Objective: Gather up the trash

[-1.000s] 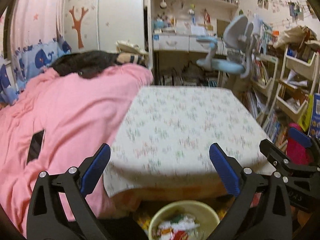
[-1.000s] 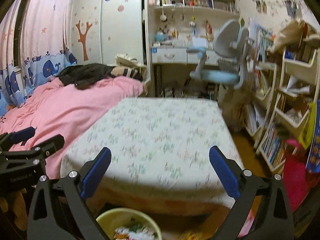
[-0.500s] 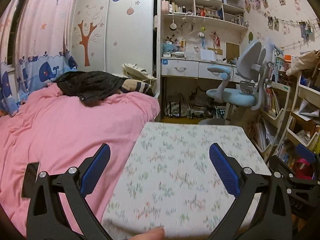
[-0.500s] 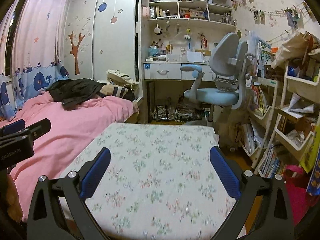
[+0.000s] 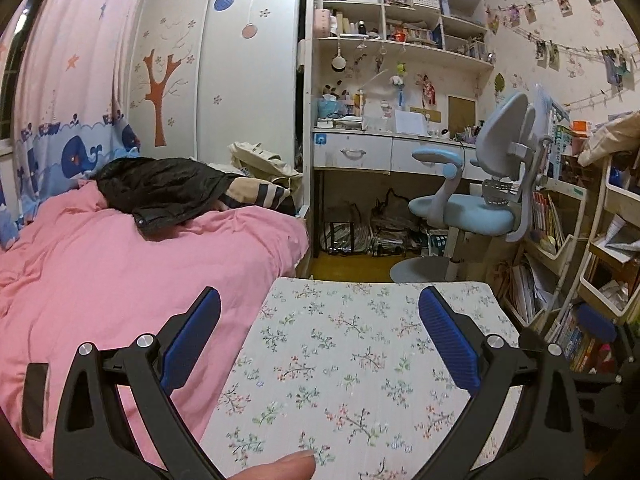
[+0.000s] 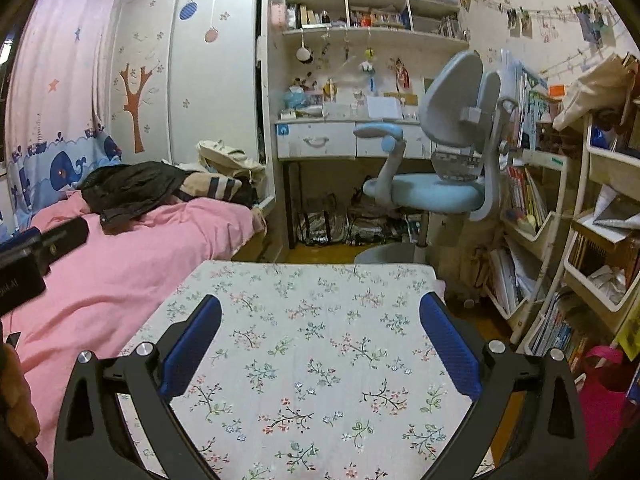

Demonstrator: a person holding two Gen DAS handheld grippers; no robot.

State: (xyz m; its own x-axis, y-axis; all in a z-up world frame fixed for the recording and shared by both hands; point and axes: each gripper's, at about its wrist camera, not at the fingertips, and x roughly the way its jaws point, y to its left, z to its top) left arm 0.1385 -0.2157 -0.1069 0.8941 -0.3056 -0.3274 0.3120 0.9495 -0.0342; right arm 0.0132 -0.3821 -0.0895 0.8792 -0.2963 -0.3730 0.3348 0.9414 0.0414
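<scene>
My left gripper [image 5: 320, 300] is open and empty, held above the table with the floral cloth [image 5: 352, 360]. My right gripper [image 6: 320, 306] is open and empty above the same table [image 6: 320, 320]. No trash shows on the cloth in either view. The waste bin is out of view now. The right gripper's body [image 5: 592, 344] shows at the right edge of the left wrist view, and the left gripper's body [image 6: 36, 248] at the left edge of the right wrist view.
A bed with a pink cover [image 5: 120, 272] lies left of the table, with dark clothes [image 5: 160, 188] on it. A blue desk chair [image 6: 436, 184] and a desk [image 6: 344, 140] stand behind. Shelves of books [image 6: 560, 240] line the right side.
Both grippers have risen and tilted up from the floor. The bin with trash below the table's front edge has dropped out of view. Both grippers stay open.
</scene>
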